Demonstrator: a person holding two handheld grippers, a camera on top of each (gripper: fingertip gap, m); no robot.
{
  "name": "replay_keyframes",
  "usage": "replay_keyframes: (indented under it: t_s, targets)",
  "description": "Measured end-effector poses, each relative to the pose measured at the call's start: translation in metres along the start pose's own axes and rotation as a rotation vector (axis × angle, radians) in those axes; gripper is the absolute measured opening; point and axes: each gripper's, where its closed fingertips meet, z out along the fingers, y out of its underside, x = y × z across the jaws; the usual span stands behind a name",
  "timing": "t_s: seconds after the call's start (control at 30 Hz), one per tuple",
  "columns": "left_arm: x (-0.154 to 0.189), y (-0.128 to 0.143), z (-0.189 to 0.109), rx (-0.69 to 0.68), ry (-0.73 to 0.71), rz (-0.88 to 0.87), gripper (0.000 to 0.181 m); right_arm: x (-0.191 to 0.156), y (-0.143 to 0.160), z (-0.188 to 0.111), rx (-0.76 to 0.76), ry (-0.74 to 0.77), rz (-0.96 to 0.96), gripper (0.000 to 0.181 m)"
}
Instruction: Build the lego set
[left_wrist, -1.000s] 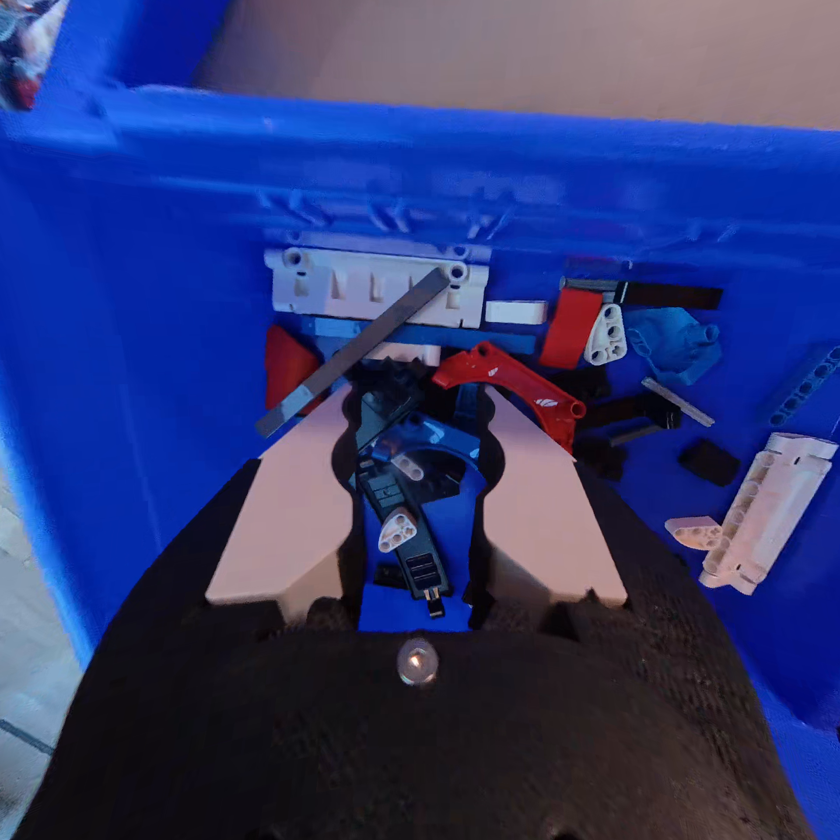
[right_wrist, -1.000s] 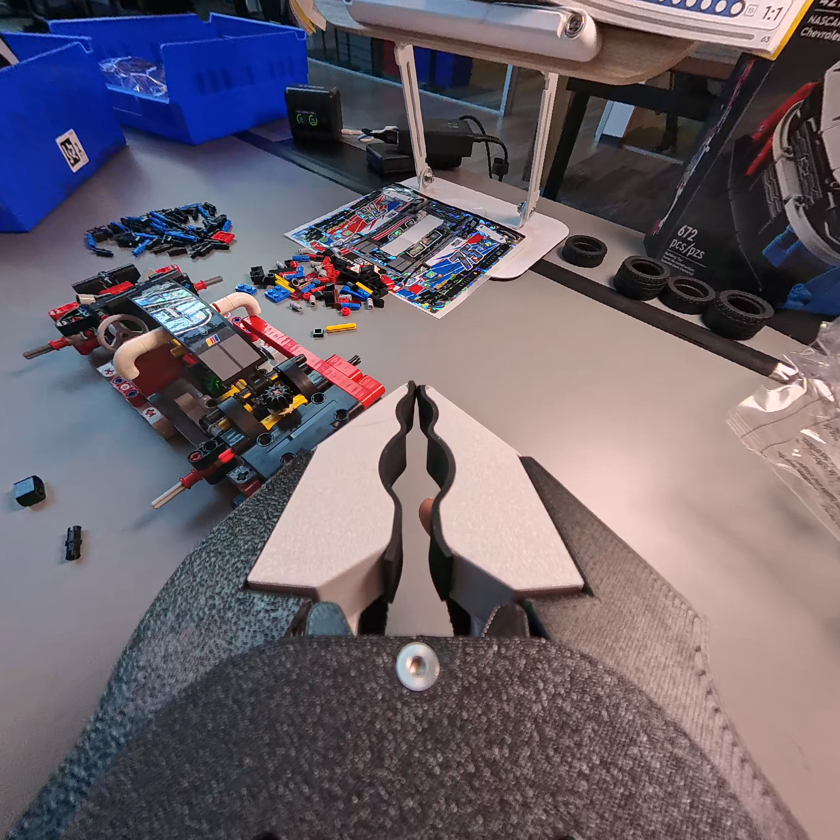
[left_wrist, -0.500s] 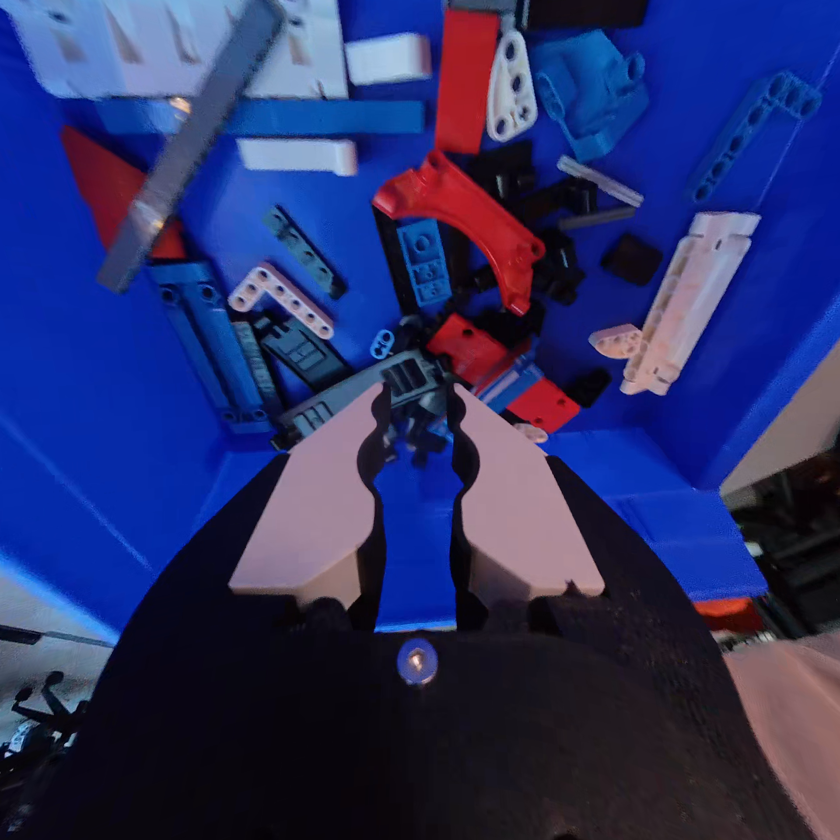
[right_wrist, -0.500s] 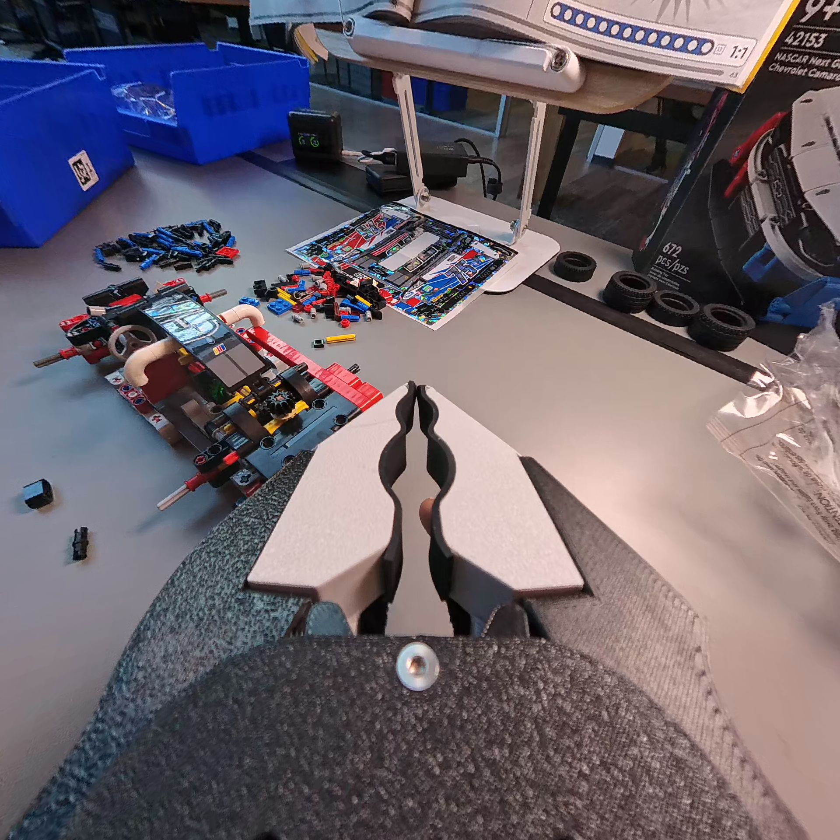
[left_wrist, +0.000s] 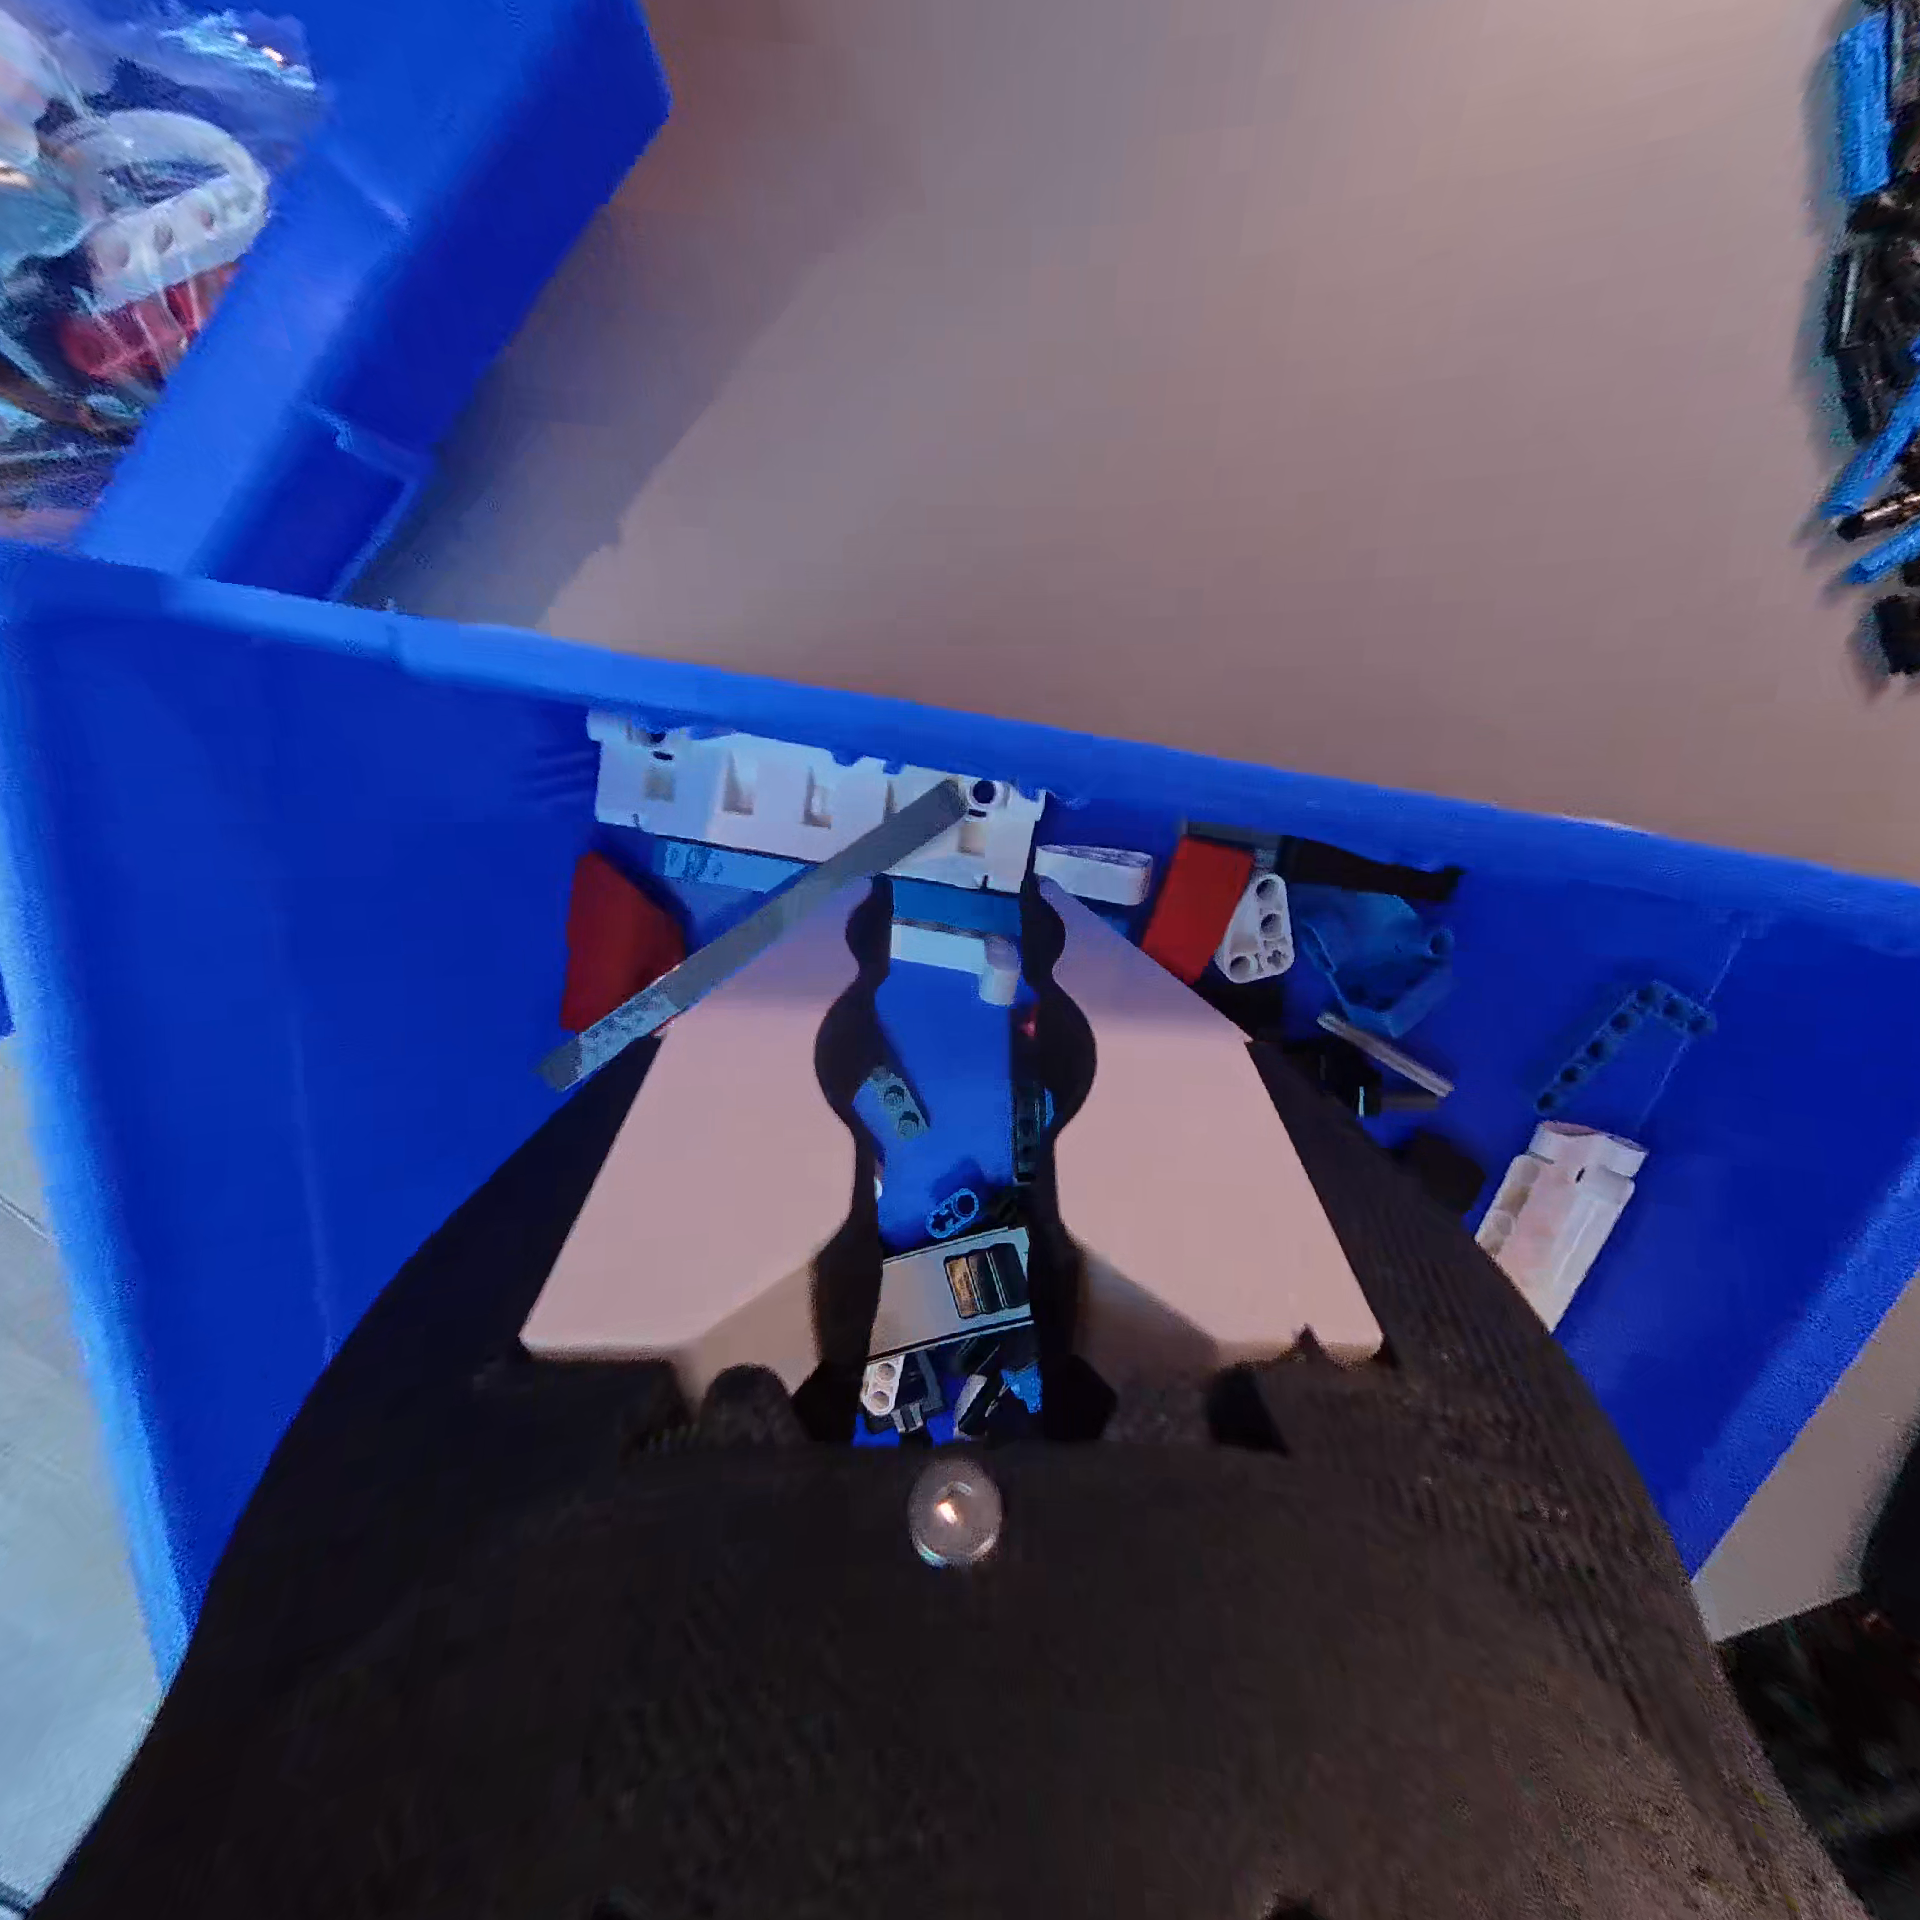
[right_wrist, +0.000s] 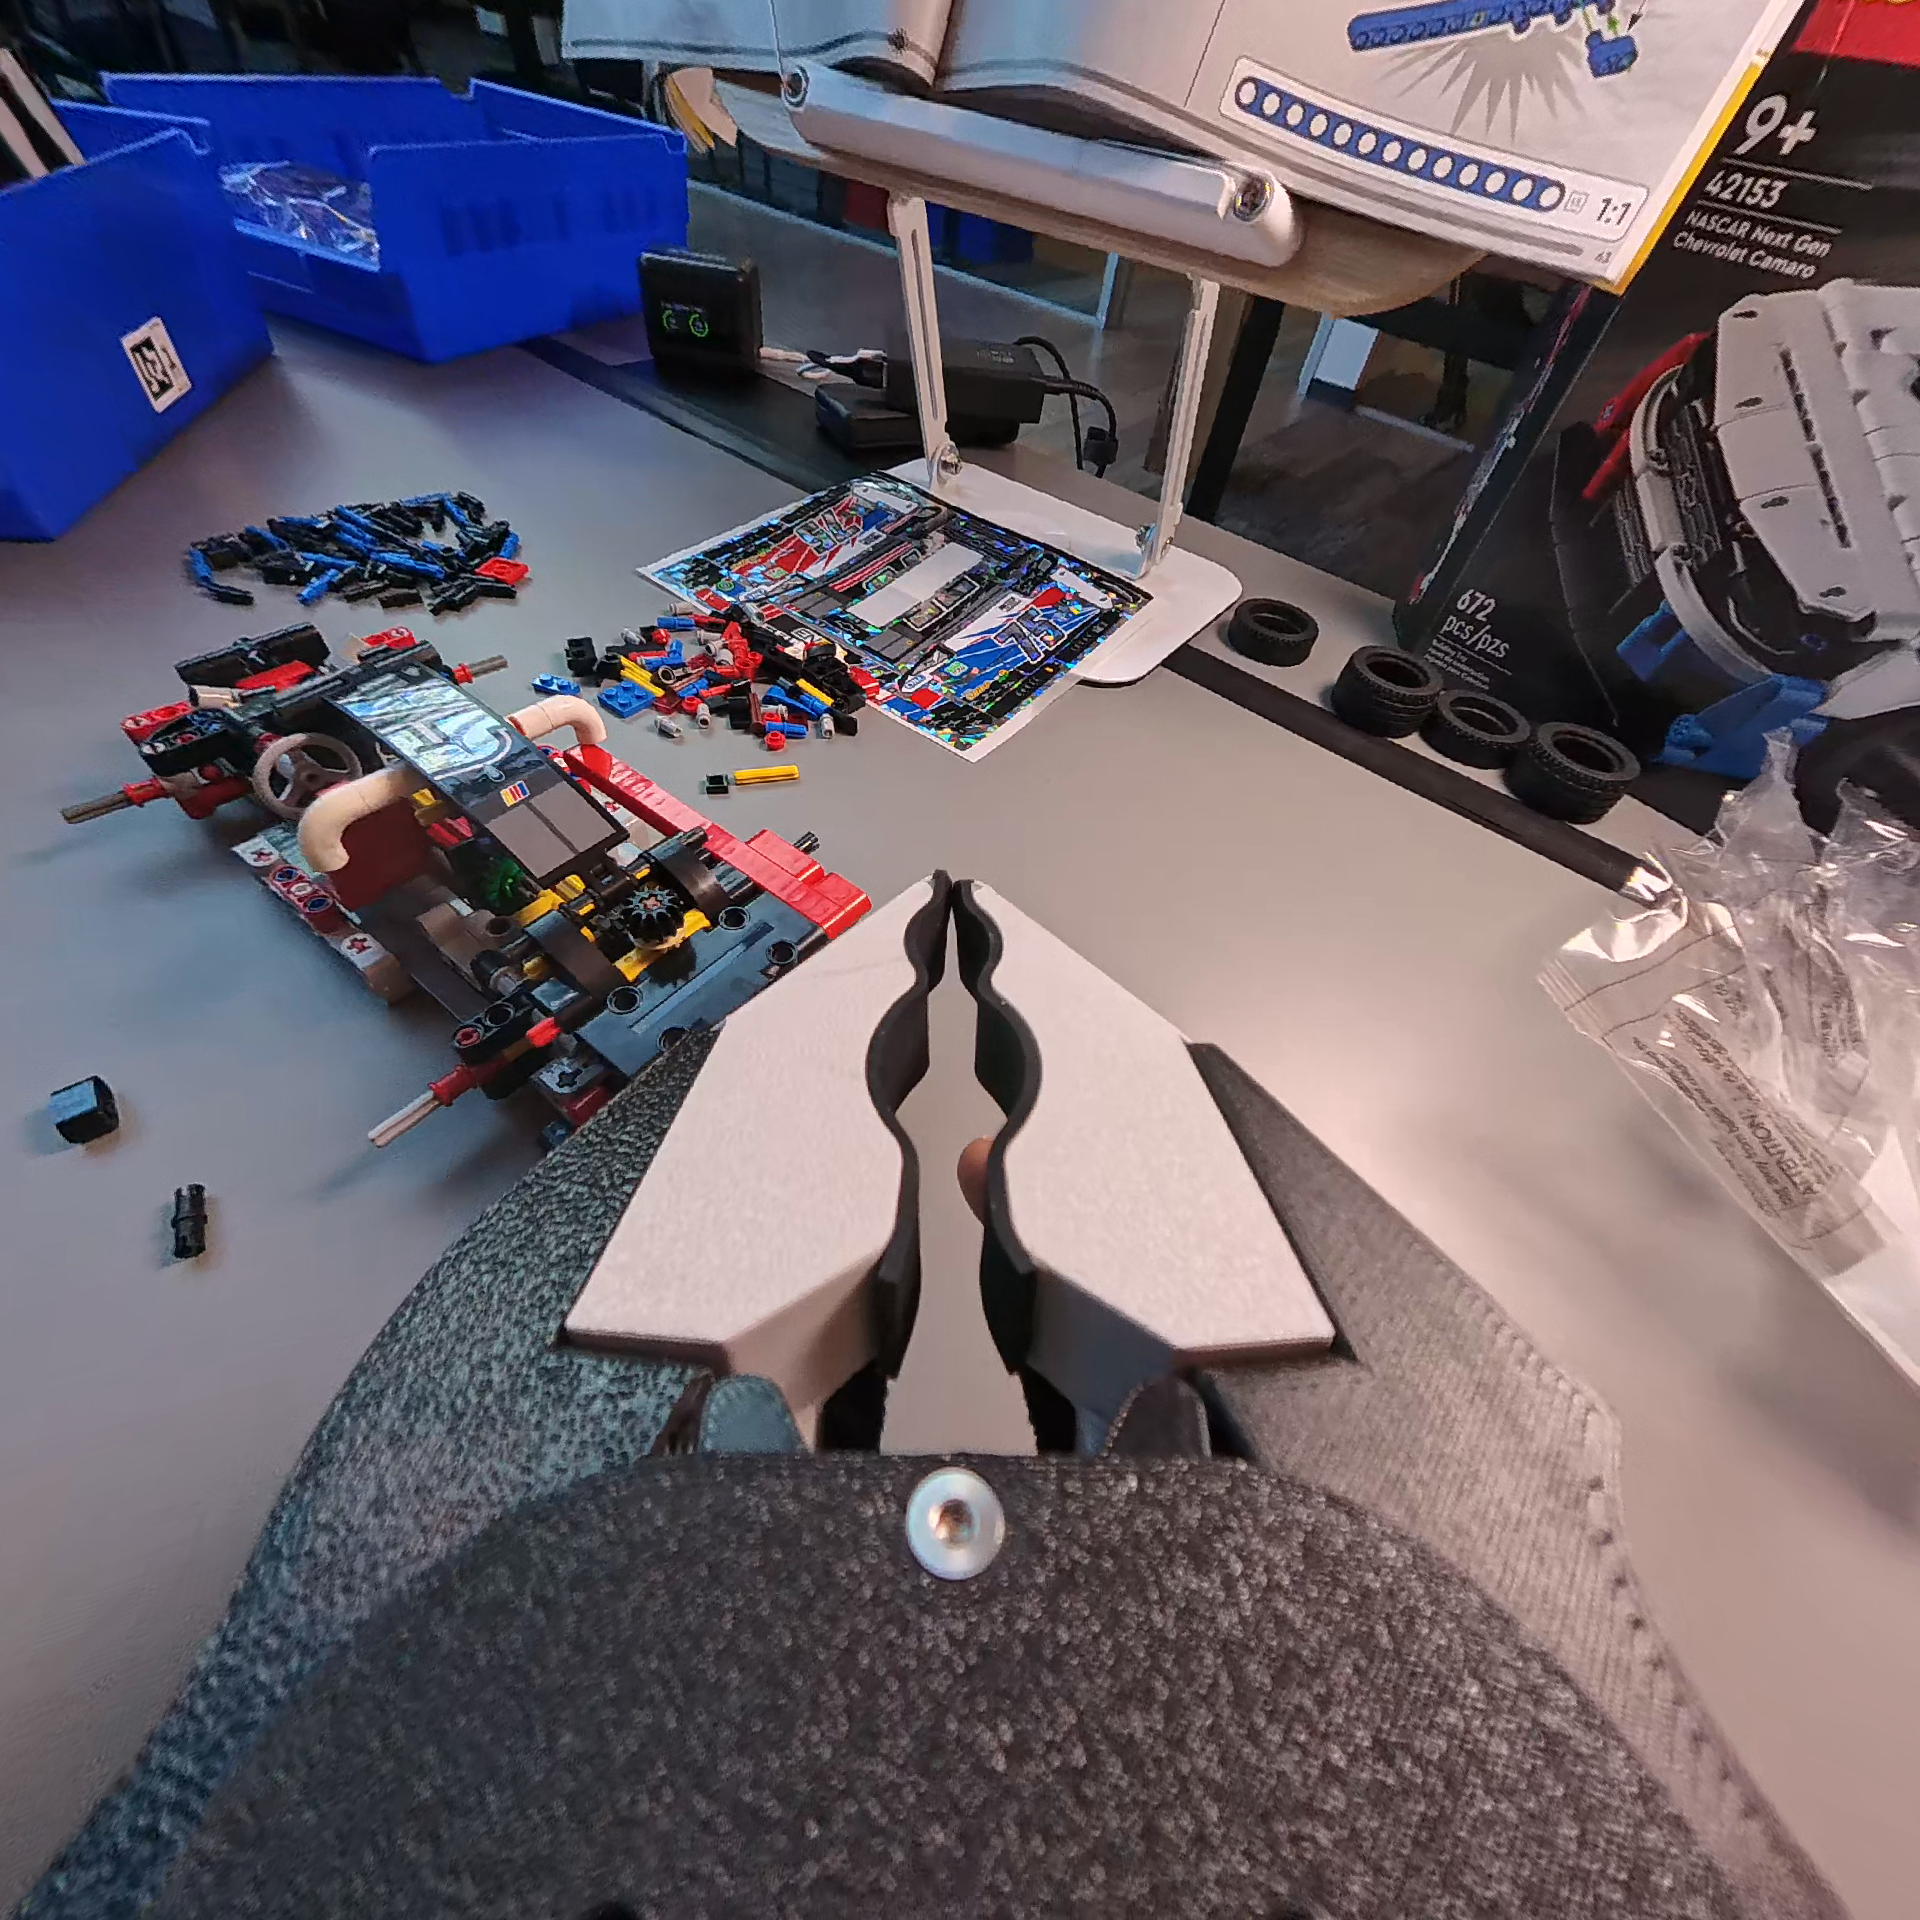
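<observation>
Left wrist view: left gripper (left_wrist: 954, 894) sits over the blue bin (left_wrist: 312, 935), jaws apart with nothing pinched, blocking most of the loose lego pieces (left_wrist: 894, 1101); edges are blurry. Right gripper (right_wrist: 951, 883) has jaws almost together, seemingly empty, above the desk (right_wrist: 1195, 883); half-built car (right_wrist: 468, 862) at 10 o'clock.

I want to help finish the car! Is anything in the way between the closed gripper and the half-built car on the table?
Nothing visible. The right gripper is shut, and the half-built car lies just left of its tips on the grey table. The loose small pieces sit farther back, out of the way.
</observation>
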Motion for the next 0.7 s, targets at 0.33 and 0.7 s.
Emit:
replay_keyframes:
  t_s: [0.33, 0.7]
  targets:
    - [-0.018, 0.022, 0.011, -0.089, -0.032, -0.160, 0.035, 0.005, -0.022, -0.021, 0.075, 0.063, -0.044, 0.000]
    - [-0.013, 0.013, 0.016, -0.040, 0.126, -0.373, 0.034, -0.005, -0.019, -0.017, 0.065, 0.040, -0.057, 0.000]
